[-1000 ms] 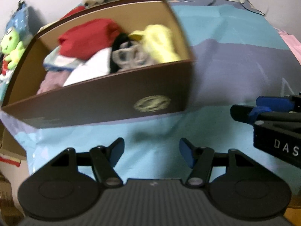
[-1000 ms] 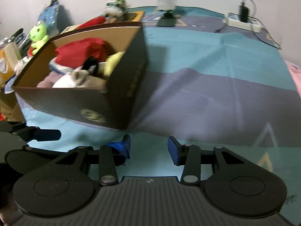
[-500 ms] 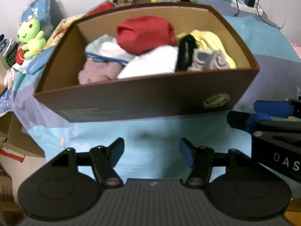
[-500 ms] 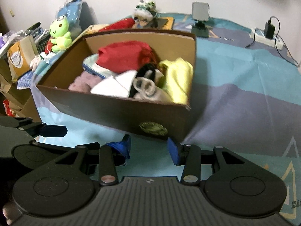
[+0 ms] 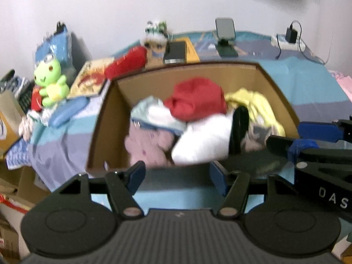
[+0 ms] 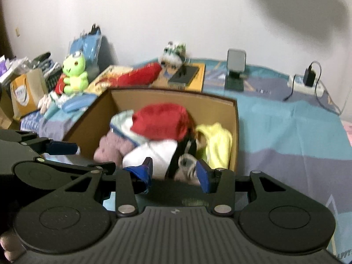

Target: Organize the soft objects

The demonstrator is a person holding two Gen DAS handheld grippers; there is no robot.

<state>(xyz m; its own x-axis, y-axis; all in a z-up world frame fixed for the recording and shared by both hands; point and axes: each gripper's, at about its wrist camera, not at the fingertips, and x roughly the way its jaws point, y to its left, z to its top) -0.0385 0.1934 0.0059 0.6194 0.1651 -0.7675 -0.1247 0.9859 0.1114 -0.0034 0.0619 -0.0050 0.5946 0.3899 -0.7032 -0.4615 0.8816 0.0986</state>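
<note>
Soft objects sit heaped inside the cardboard box, and over the last second both cameras have risen from a low view of the box's dark outer wall to one that looks down over its near rim into the pile. I read this as the two tools being brought up and squared to the box for a reach inside, with nothing picked yet.

The left gripper has its blue-tipped fingers spread apart and empty, level with the near rim, as they were a second ago. The right gripper is likewise parted and holds nothing; it hangs just over the rim above the white and grey items. Each tool shows at the edge of the other's view, so they stand side by side.

Counted in the box: one red bundle on top toward the back, one yellow cloth against the right wall, one white piece at the front, one pink item at the front left, one pale white and blue-green piece behind it, one black strap or handle, and one grey patterned item by the near wall; blur keeps me from saying more of that last one.

Outside the box, on the striped blue bedspread: one green frog plush, one long red cushion, one small white and green plush at the back.
</note>
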